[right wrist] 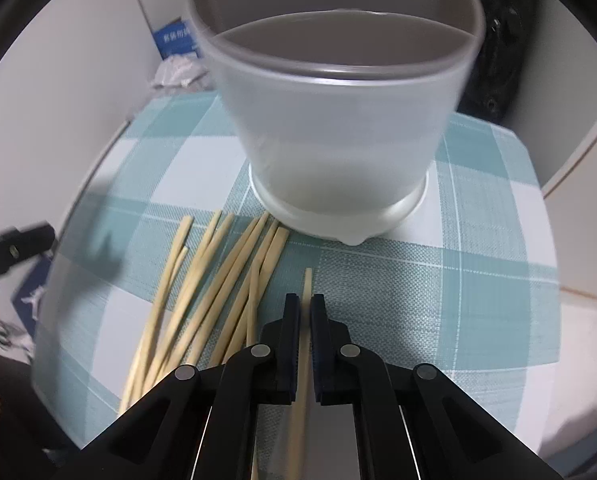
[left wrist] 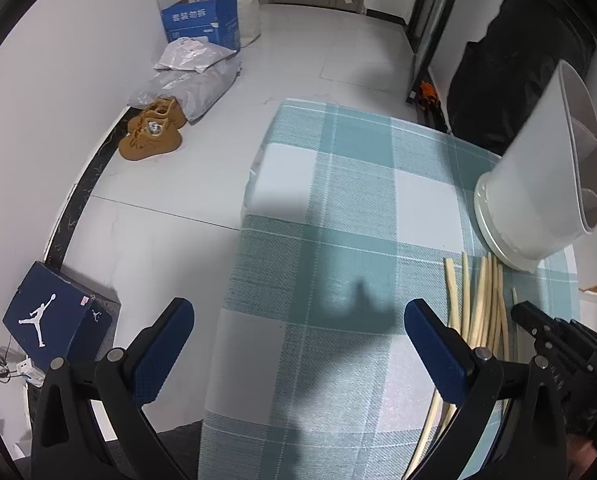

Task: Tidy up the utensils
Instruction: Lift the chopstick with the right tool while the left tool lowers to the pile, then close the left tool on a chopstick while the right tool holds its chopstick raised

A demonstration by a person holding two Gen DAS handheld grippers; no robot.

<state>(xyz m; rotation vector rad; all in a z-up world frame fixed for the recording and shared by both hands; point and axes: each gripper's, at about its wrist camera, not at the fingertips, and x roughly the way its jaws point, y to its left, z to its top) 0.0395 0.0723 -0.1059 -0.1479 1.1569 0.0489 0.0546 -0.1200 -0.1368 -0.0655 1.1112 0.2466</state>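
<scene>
Several pale wooden chopsticks (right wrist: 218, 280) lie in a loose bundle on the teal checked tablecloth (right wrist: 438, 280), just in front of a white utensil holder (right wrist: 338, 132) with a divided inside. My right gripper (right wrist: 305, 304) is shut on one chopstick (right wrist: 307, 284), which runs between its fingers and points toward the holder. In the left wrist view the bundle (left wrist: 478, 300) and the holder (left wrist: 538, 184) are at the right. My left gripper (left wrist: 298, 320) is open and empty over the cloth, left of the chopsticks. The right gripper (left wrist: 516, 306) shows at the right edge of that view.
The table's left edge (left wrist: 234, 240) drops to a white tiled floor. On the floor are brown shoes (left wrist: 154, 128), grey parcels (left wrist: 194, 80), a blue carton (left wrist: 202, 24) and a dark blue shoebox (left wrist: 54, 320). A black bag (left wrist: 510, 64) stands behind the table.
</scene>
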